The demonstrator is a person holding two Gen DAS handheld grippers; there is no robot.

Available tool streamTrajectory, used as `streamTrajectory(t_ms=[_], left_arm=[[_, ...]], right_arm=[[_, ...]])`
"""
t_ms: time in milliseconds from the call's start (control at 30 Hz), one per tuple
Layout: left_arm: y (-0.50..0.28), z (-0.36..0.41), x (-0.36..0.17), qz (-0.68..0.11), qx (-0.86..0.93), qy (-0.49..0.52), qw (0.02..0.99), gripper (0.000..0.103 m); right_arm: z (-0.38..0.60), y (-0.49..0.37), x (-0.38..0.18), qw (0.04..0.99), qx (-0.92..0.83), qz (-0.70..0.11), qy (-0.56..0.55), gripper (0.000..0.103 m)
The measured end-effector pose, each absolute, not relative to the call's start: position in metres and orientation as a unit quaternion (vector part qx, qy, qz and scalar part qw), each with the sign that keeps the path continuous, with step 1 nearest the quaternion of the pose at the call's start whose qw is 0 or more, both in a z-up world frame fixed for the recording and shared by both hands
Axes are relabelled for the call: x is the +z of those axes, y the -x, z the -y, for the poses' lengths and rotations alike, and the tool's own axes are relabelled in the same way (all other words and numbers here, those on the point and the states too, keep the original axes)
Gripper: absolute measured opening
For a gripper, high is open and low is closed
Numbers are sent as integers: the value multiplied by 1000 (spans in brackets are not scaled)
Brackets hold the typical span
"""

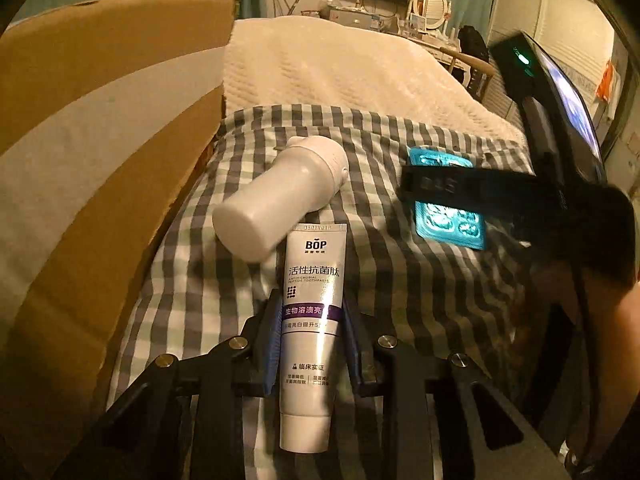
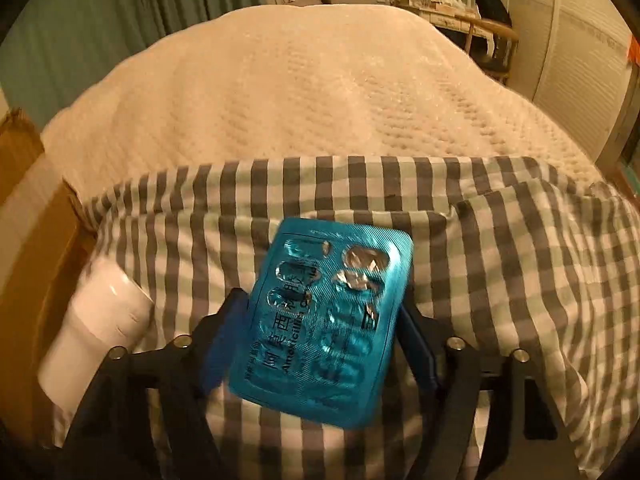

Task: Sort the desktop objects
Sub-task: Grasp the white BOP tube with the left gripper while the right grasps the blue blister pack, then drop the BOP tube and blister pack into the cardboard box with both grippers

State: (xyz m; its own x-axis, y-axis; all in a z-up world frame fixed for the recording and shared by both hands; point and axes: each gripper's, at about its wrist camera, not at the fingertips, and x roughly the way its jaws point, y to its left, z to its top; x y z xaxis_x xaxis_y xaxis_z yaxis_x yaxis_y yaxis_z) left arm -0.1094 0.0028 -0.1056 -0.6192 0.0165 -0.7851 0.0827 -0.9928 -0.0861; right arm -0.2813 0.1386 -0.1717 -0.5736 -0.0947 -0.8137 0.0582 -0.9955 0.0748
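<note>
Centrally, the left tongs (image 1: pixel 310 312) clamp a white toothpaste tube (image 1: pixel 310 300) marked "BOP", while the right tongs (image 2: pixel 320 320) stand released around a teal blister pack (image 2: pixel 324 316) reading "Amoxicillin".

Left gripper (image 1: pixel 310 312): black linkage arms, round silver screw heads at the pivots, blue ribbed pads (image 1: pixel 269 346) inside the fingers. Right gripper (image 2: pixel 320 332): same black frame, silver screws, blue pads. Seen from the left wrist, its body carries a green indicator light.
</note>
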Motion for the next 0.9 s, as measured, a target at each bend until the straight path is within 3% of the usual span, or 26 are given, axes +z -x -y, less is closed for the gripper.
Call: streamTrajectory(t_ms=[200,367,633,767,900], left_arm=[[85,-4,-72,-56,-904,-423,6,27],[64,0,4,-70,-920,-385,2,27],[39,87,94,-106,-932,-340,67,27],[43,138,100,-84,-932,-334,113,27],[55,178,83,-73,-927,-341,136,27]], right_arm=[[-171,242,-129,56,-888,20,-456,69],[-186,206,-42,74,-903,47,-421,69],[-99,139,81,190,-920,52,-338,69],[-38,125,90,243,-911,40,-331,69],[18,138,63,268,-899,18,-346,69]])
